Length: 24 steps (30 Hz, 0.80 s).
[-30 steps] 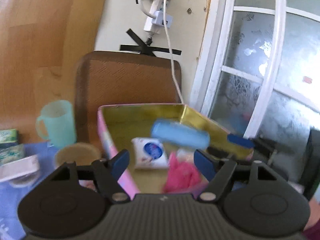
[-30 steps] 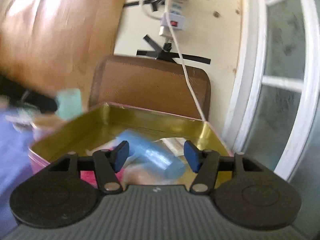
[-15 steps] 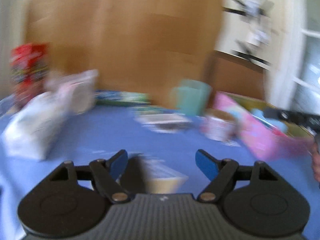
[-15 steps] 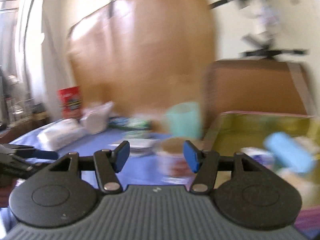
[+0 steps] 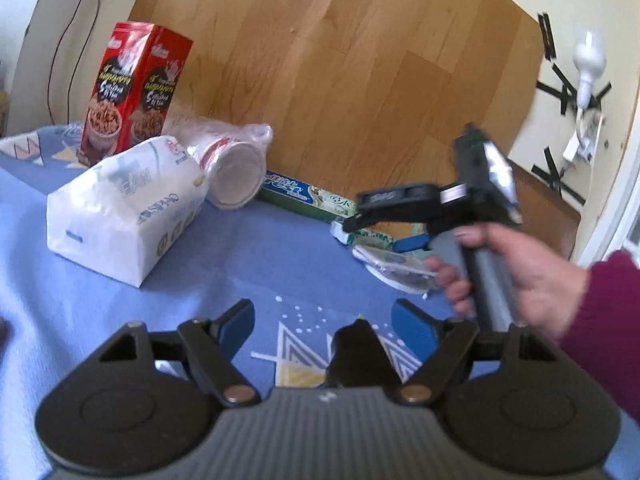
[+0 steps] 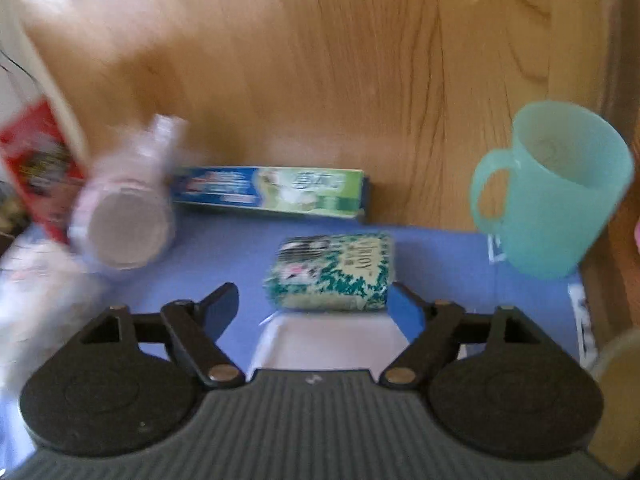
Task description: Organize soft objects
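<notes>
My right gripper (image 6: 316, 306) hangs over the blue tablecloth (image 6: 224, 256), jaws opening. A green-patterned soft pack (image 6: 332, 272) lies between its fingertips, untouched by the pads, with a white packet (image 6: 332, 340) just below it. In the left wrist view a hand (image 5: 520, 276) in a maroon sleeve holds that right gripper (image 5: 380, 236) over the same packs. My left gripper (image 5: 326, 322) is low over the cloth, open and holding nothing. A white tissue pack (image 5: 124, 208) lies to its far left.
A teal mug (image 6: 552, 188) stands at the right. A toothpaste box (image 6: 272, 190) lies against the wooden board (image 6: 320, 60). A bagged stack of cups (image 5: 232, 168) lies on its side beside a red carton (image 5: 132, 92). A small dark shape (image 5: 356, 348) sits between the left fingers.
Both grippers swung left, away from the pink tin and over the blue cloth. The blue roll that was between the right fingers stayed in the tin. The right jaws now stand wider.
</notes>
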Each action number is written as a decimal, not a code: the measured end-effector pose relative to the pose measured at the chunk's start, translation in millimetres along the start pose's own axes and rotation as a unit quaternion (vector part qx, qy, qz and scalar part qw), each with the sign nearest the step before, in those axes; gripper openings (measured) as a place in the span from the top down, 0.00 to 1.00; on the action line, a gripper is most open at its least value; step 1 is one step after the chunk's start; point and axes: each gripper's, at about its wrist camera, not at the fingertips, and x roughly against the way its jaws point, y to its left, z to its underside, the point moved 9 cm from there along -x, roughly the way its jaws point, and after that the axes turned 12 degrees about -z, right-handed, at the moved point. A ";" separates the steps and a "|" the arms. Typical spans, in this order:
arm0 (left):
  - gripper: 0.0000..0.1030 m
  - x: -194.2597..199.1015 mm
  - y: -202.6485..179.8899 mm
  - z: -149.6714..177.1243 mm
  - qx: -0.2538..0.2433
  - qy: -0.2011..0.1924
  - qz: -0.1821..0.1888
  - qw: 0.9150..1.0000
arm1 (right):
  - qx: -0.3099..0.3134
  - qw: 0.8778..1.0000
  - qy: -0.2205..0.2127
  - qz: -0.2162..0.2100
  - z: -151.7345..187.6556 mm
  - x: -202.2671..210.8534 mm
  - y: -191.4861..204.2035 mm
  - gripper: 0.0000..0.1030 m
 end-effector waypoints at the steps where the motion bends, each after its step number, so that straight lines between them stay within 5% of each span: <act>1: 0.24 -0.4 1.6 -1.1 0.006 0.002 0.004 1.000 | 0.009 1.000 0.010 0.010 -0.1 -7.3 -0.8 0.17; 6: 0.24 -0.7 3.3 -1.3 0.016 0.010 0.006 1.000 | 0.037 0.999 0.029 0.023 4.5 -6.5 -1.4 0.30; 13: 0.24 -9.2 11.7 2.6 0.025 0.029 -0.025 0.999 | 0.088 0.993 -0.066 -0.047 8.8 87.1 38.6 0.32; 18: 0.24 -13.9 13.3 6.7 0.017 0.046 -0.047 0.998 | 0.081 0.987 -0.087 -0.104 75.0 186.5 45.8 0.31; 24: 0.23 -18.0 7.4 11.6 -0.020 0.053 -0.080 0.995 | 0.071 0.992 -0.061 -0.089 178.9 243.3 41.8 0.29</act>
